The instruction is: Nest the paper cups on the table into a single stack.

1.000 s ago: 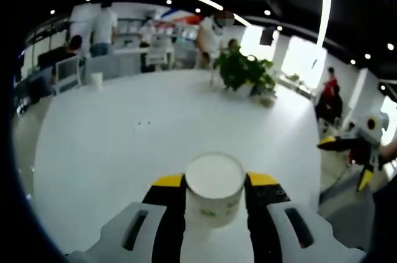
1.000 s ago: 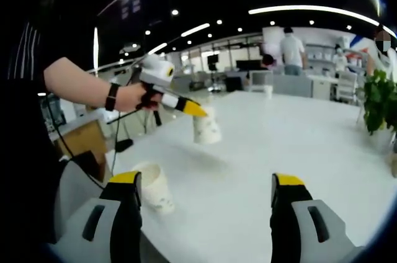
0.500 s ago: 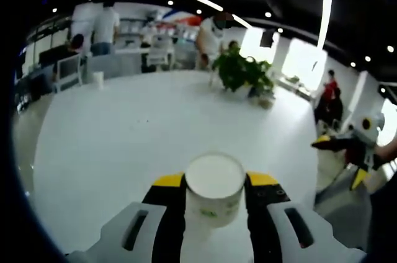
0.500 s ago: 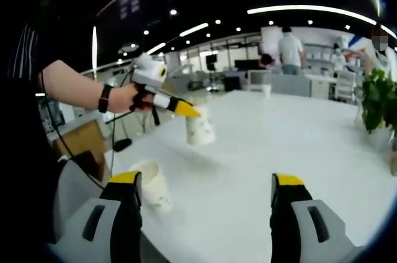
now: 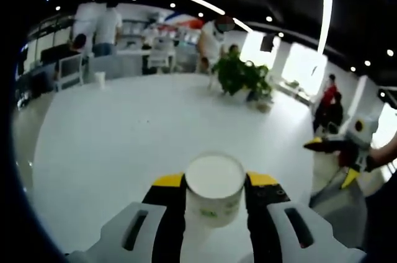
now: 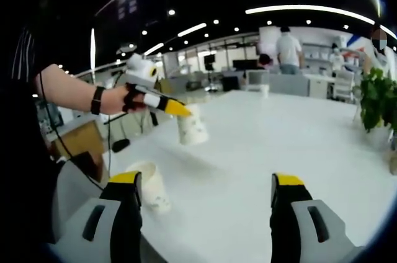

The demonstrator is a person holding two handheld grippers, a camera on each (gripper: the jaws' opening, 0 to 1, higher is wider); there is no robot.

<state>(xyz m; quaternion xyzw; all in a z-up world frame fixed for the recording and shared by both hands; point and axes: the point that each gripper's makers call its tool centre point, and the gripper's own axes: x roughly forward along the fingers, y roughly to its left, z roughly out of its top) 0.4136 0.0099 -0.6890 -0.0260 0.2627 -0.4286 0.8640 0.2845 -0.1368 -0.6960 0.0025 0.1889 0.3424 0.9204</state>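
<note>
The white table point(image 6: 260, 170) is carrying one paper cup point(image 6: 151, 187) near its edge. The left gripper point(image 5: 215, 188) is clamping a second cup point(image 5: 214, 196) above the table, while the right gripper point(image 6: 205, 198) is waiting with jaws apart. Nesting well probably means centring the held cup above the standing one. The cups' green print is too blurred to read.

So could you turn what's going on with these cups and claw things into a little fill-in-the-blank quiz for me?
1. The left gripper is shut on a paper ____.
2. The jaws of the right gripper stand ____, with nothing between them.
3. A second cup stands on the white ____, beside the right gripper's left jaw.
4. The held cup hangs ____ the table, not touching it.

Missing words: cup; open; table; above
</note>
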